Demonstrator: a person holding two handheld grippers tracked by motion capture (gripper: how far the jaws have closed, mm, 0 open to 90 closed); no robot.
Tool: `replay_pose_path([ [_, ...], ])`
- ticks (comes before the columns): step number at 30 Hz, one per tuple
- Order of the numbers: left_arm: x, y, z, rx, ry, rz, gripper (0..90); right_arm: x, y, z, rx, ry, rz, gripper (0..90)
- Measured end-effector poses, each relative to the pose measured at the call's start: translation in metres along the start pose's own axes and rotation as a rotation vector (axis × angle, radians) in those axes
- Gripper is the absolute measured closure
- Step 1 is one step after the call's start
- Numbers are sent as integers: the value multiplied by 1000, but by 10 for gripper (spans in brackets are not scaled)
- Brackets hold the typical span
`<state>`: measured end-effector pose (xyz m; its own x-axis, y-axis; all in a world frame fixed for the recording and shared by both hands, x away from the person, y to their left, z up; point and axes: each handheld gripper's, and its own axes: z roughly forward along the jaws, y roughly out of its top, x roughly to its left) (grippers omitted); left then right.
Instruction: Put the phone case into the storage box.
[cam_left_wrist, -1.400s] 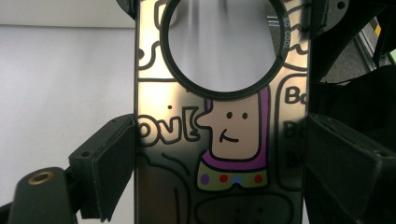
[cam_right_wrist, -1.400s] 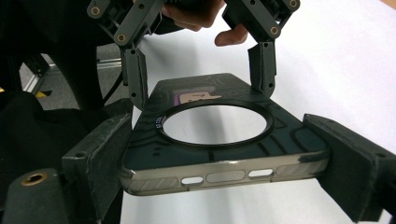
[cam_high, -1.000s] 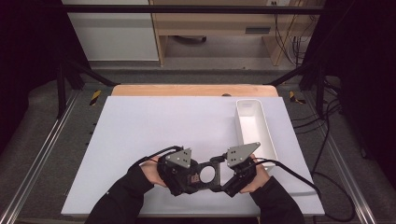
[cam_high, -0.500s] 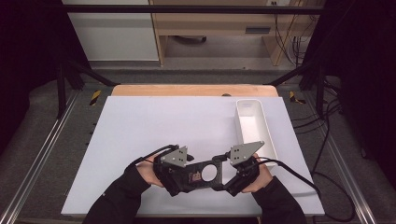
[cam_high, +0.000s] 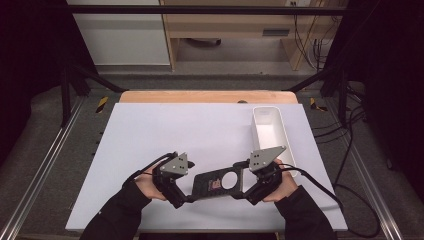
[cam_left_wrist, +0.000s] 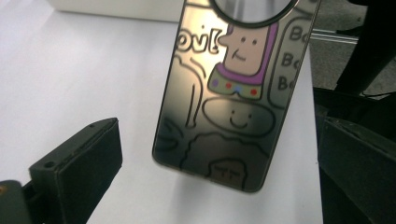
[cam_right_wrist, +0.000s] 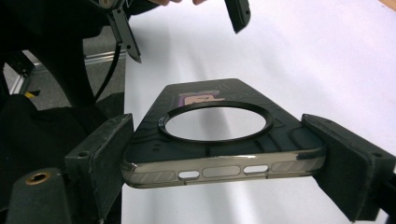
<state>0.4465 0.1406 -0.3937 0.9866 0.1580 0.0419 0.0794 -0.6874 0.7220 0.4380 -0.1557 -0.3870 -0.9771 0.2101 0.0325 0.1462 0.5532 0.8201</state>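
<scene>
A person seated at a white table (cam_high: 165, 130) holds a phone case (cam_high: 220, 182) between two handheld grippers near the table's front edge. The right gripper (cam_right_wrist: 219, 154) clamps the case across its width, both black jaws pressed against the metallic side edges beside the large round camera opening. The left gripper (cam_high: 182, 192) meets the opposite end of the case; in the left gripper view its jaws stand spread wide, apart from the case (cam_left_wrist: 224, 107), whose end lies between them above the tabletop. The case is dark and glossy, printed with cartoon figures and lettering. A white rectangular bin (cam_high: 272, 132) sits near the table's right edge, just beyond the right gripper's grey plate.
</scene>
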Motion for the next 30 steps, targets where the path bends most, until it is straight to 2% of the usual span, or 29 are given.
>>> replay_pose_path([
  [4,-1,-3,-2,32,17,-13,0,-1,3,-2,18,-4,-3,130],
  [12,-5,1,-1,76,17,0,0,-3,10,-2,68,5,-13,130],
  [23,-5,6,8,124,6,22,0,-3,41,-2,174,20,-50,130],
  [30,-5,14,18,154,-9,39,0,-3,52,1,225,23,-67,130],
])
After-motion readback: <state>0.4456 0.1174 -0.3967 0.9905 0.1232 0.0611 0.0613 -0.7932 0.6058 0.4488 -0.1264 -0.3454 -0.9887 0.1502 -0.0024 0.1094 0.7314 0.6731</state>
